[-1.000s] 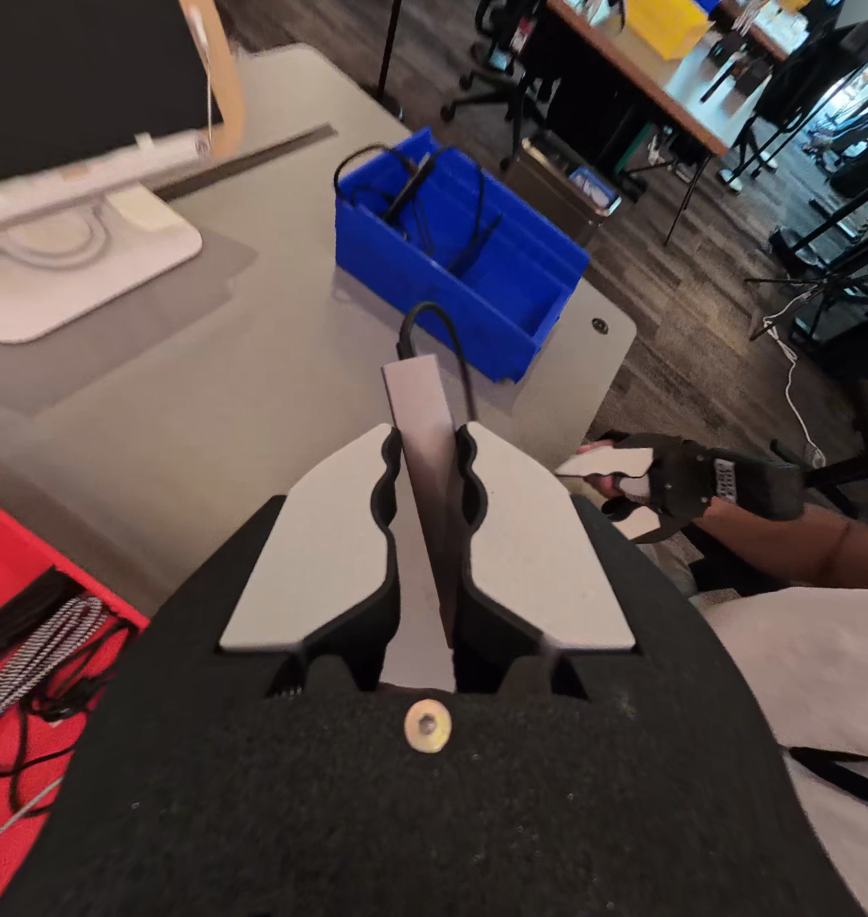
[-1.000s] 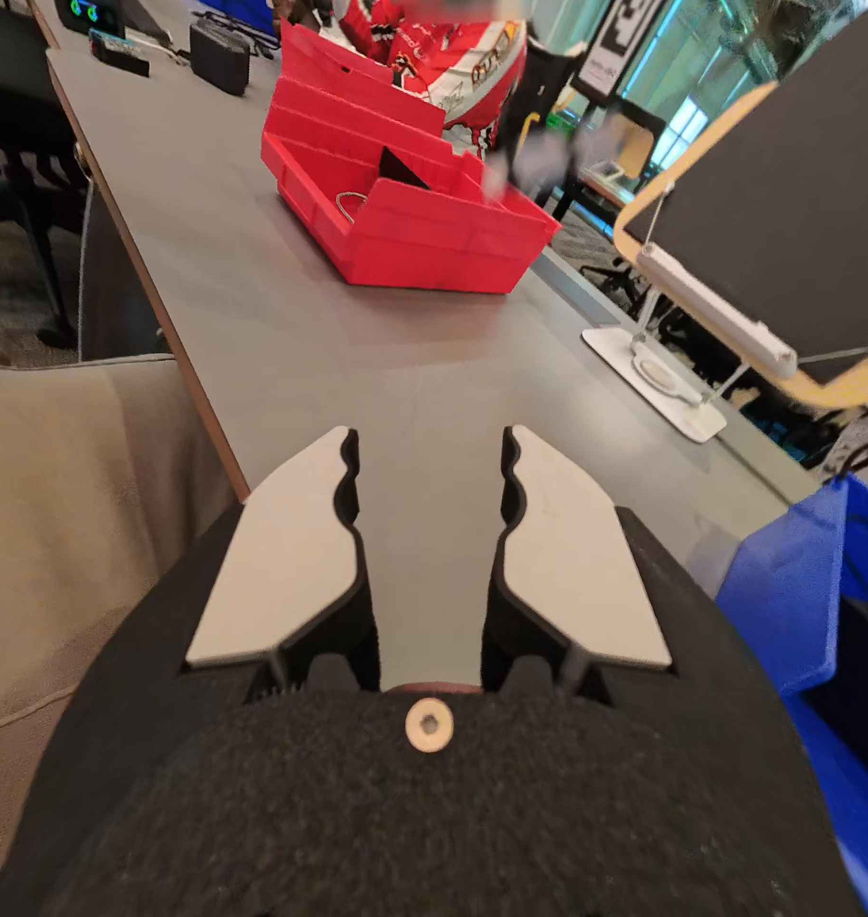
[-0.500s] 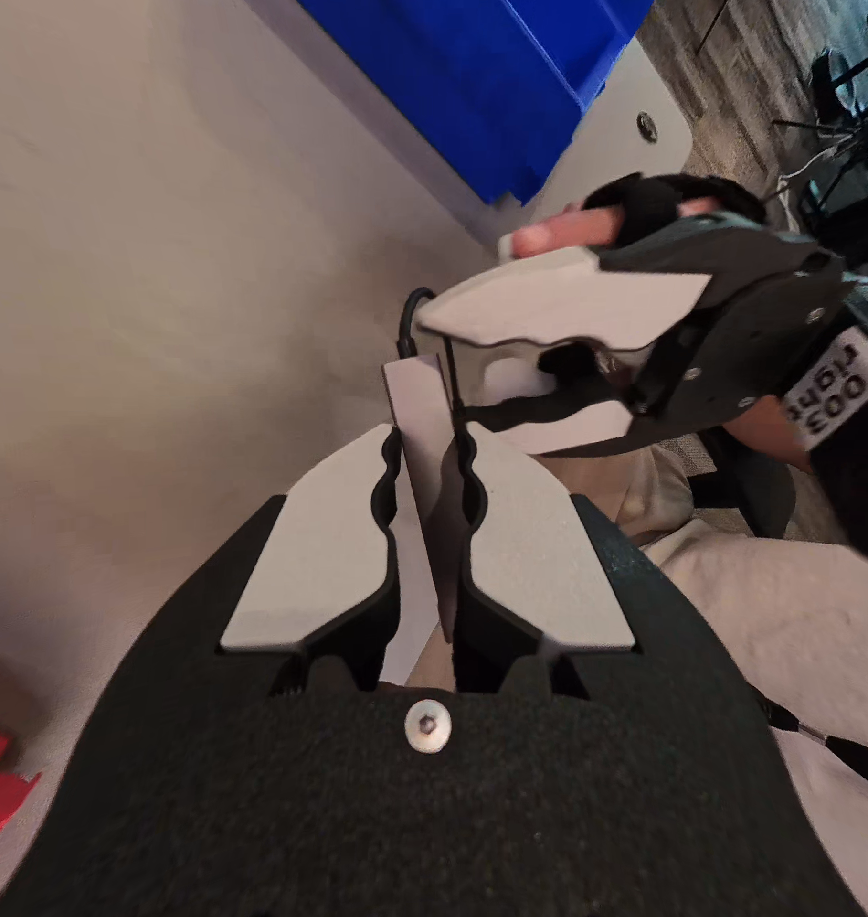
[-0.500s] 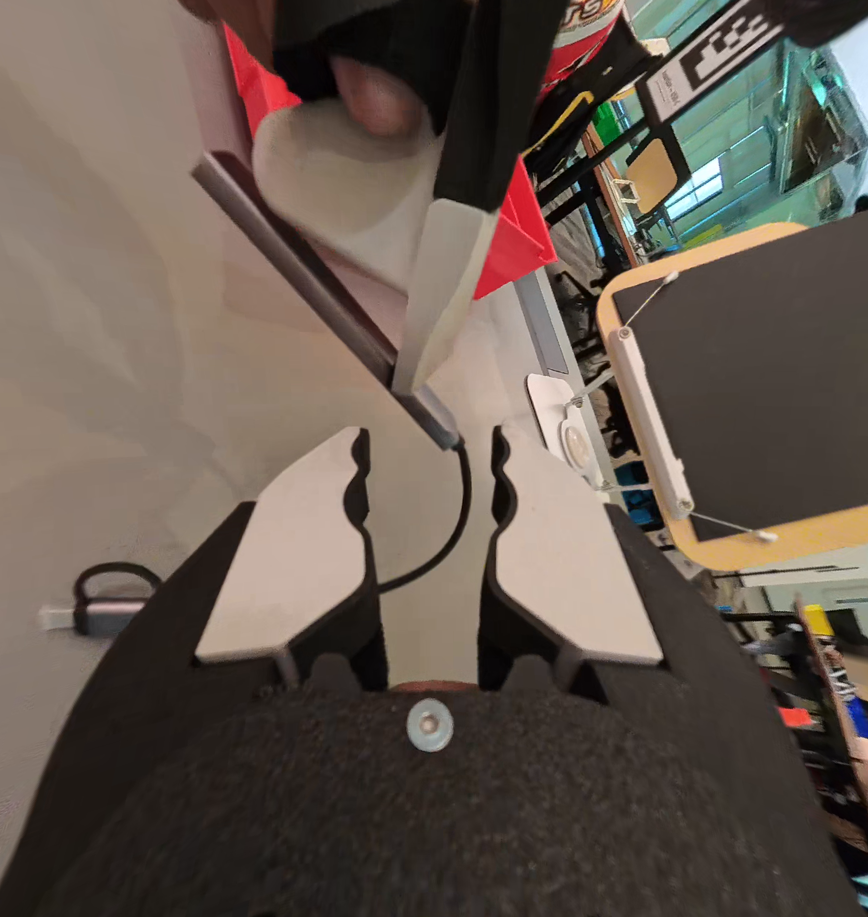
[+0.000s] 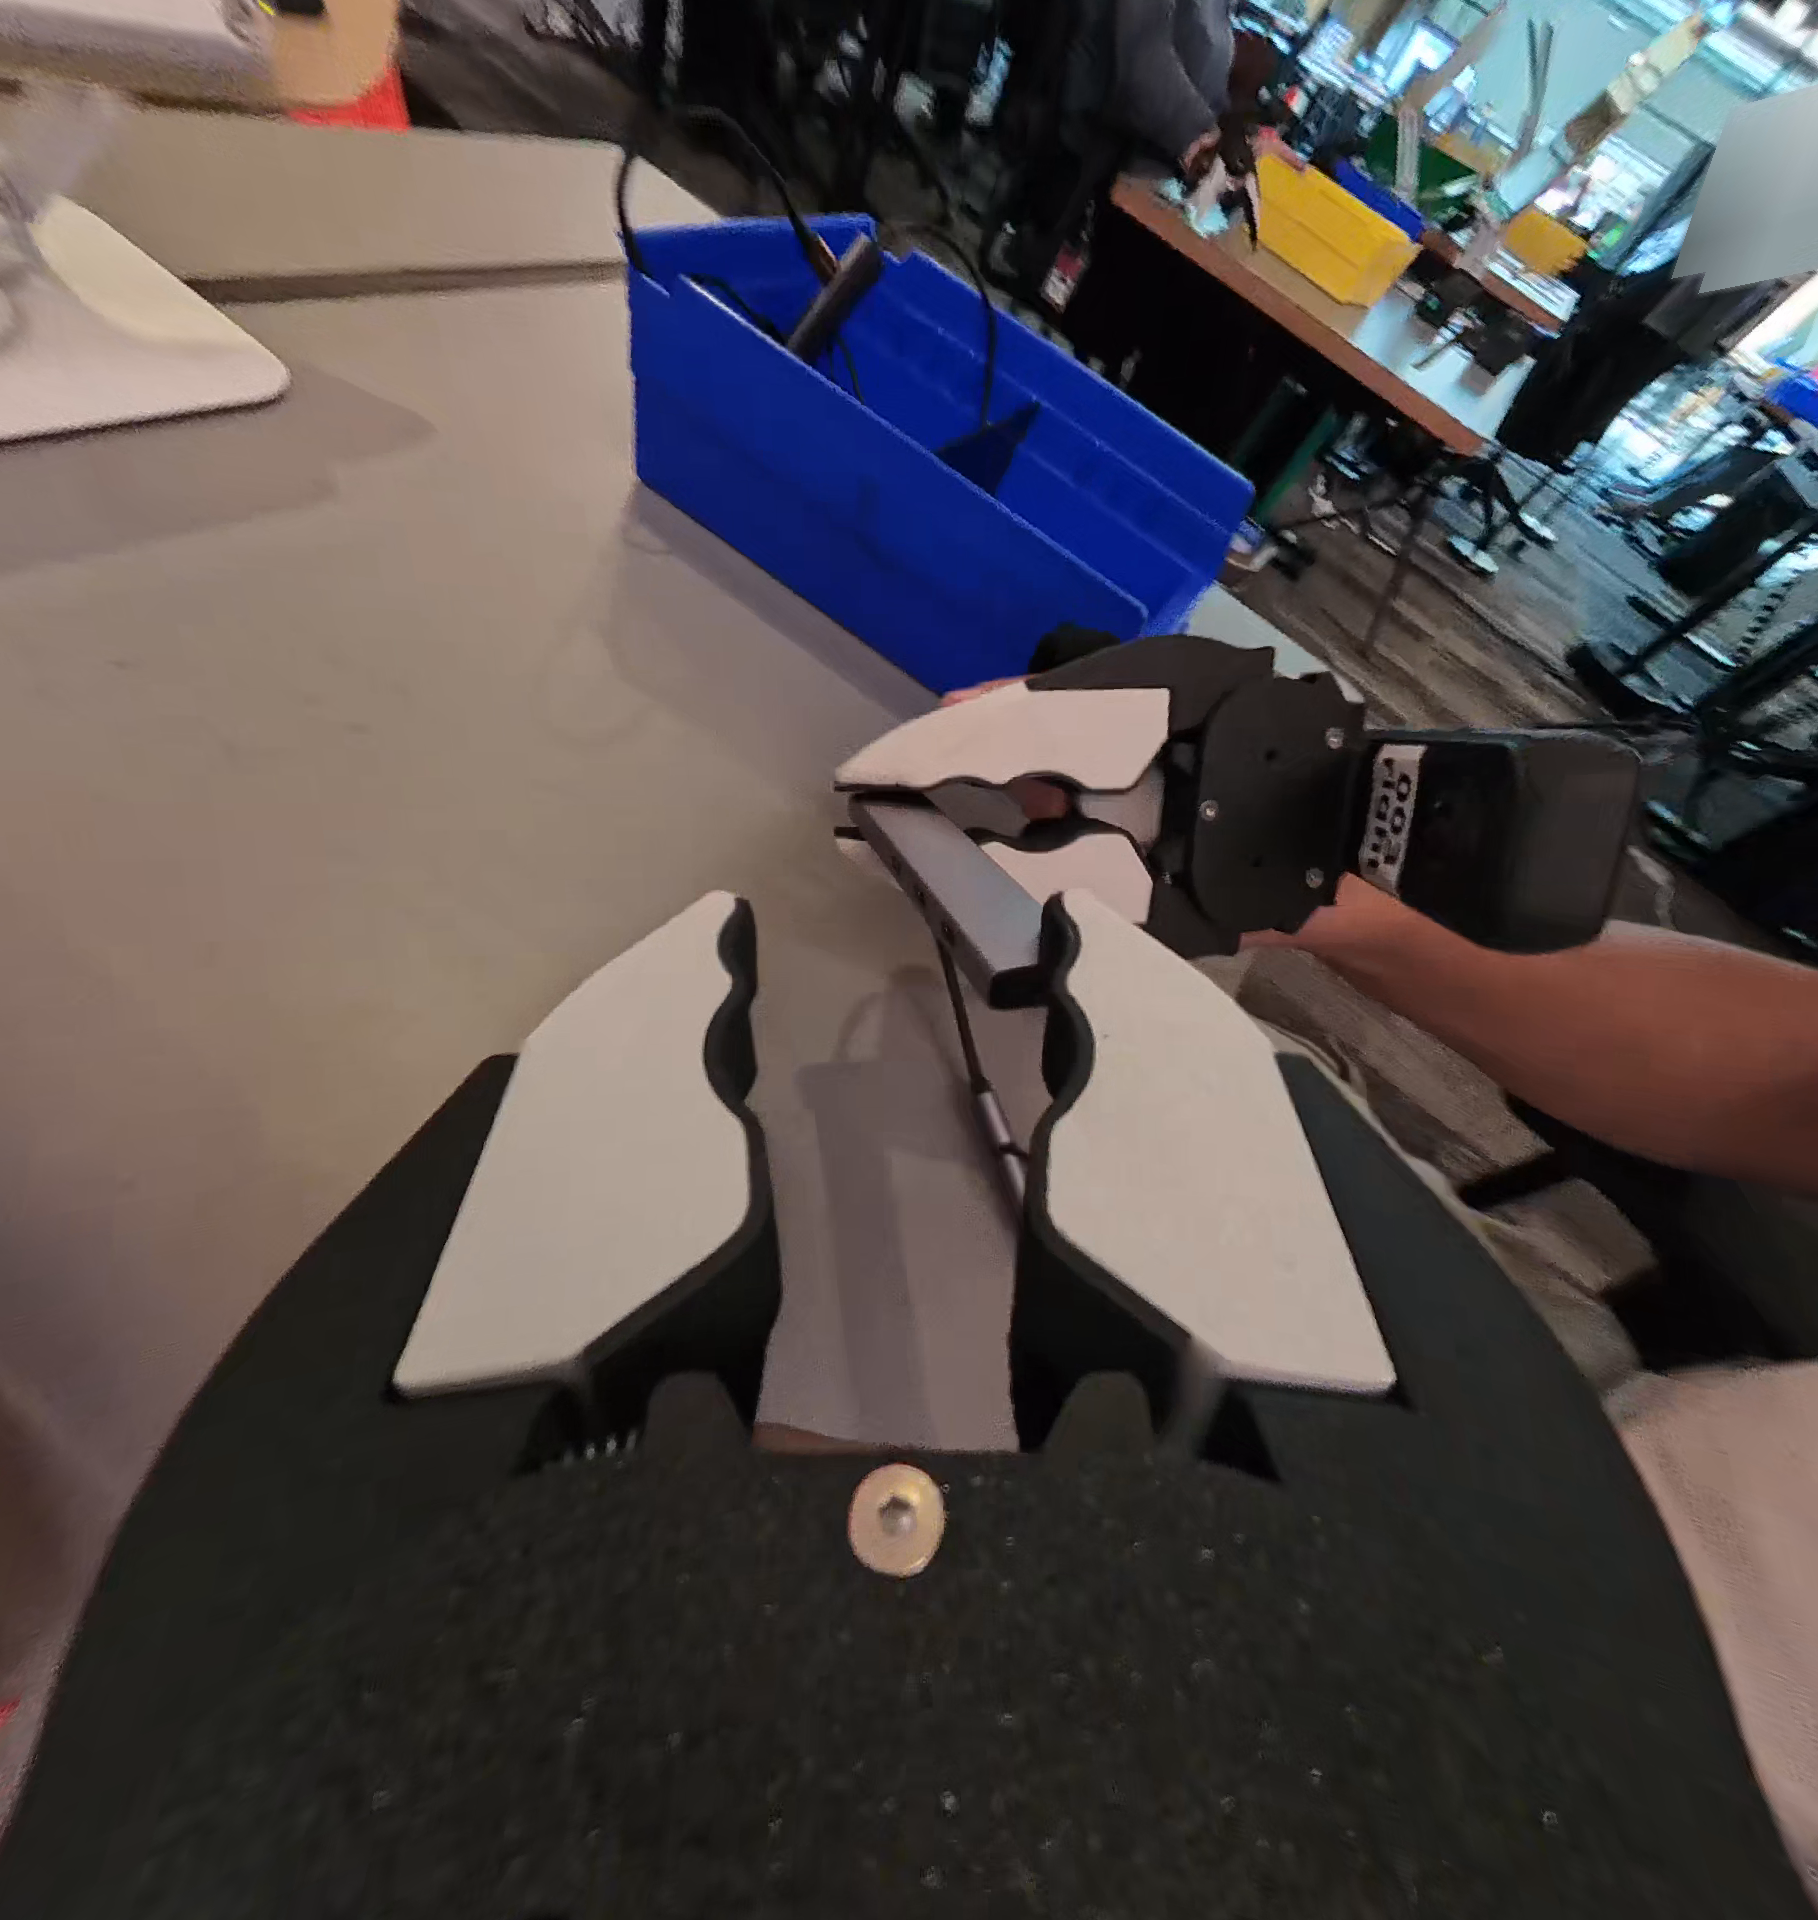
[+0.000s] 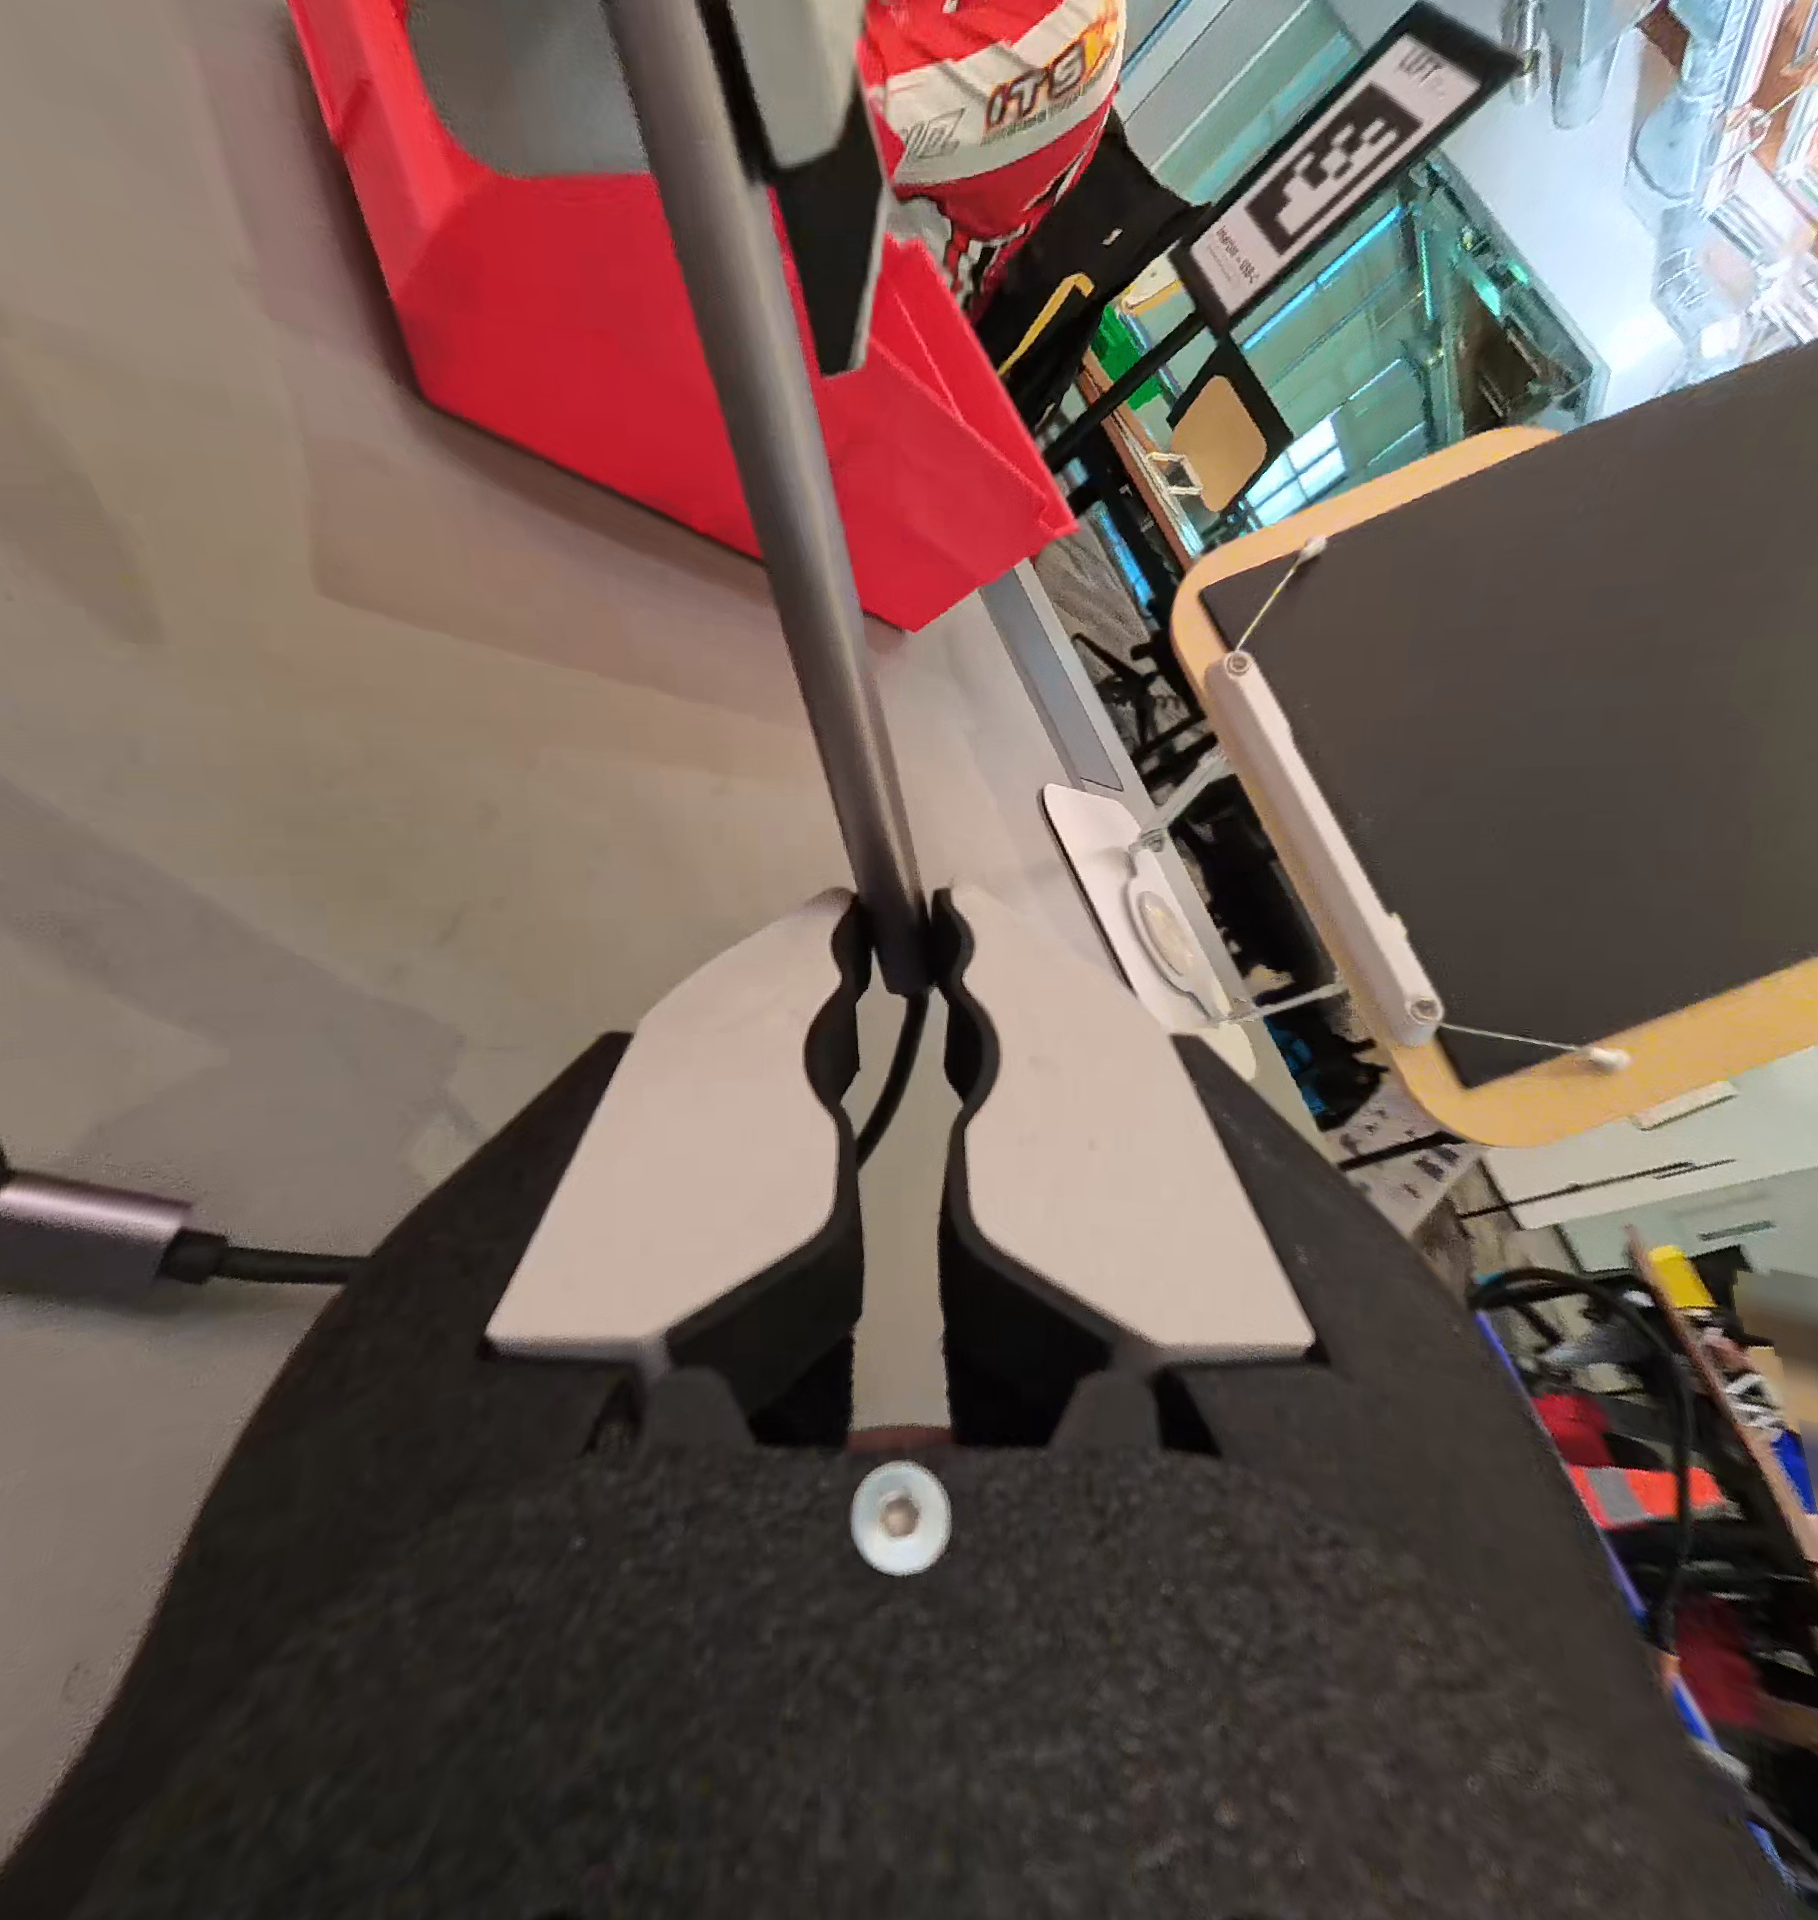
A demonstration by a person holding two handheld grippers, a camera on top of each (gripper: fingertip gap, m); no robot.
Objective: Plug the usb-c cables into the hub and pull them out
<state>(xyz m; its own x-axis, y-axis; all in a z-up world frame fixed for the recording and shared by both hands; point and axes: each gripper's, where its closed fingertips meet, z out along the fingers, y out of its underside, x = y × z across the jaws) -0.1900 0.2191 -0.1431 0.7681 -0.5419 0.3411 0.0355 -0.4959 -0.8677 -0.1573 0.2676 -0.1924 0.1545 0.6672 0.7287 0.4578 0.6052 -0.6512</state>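
A grey usb-c hub (image 5: 962, 883) hangs in the air above the grey table (image 5: 261, 831). My right gripper (image 5: 853, 800) comes in from the right and is shut on the hub's far end. In the right wrist view my right gripper (image 6: 897, 925) pinches the hub (image 6: 780, 520) at the end where its black cable (image 6: 889, 1081) comes out. That cable runs to a grey plug (image 6: 74, 1236) lying on the table. My left gripper (image 5: 894, 925) is open. The hub's near end lies by its right fingertip (image 5: 1066, 935), with nothing pressed between the pads.
A blue bin (image 5: 884, 499) with black cables stands behind the grippers near the table's edge. A red bin (image 6: 593, 343) stands on the far side. A white stand base (image 5: 105, 343) and a black board (image 6: 1559, 727) are at the table's back. A person's arm (image 5: 1611, 1039) reaches in from the right. Some 8 centimeters of space lies between my two pairs of fingers.
My left gripper held the hub and has opened off it. My right gripper came in open around the cable end and shut on the hub, which passed from left to right.
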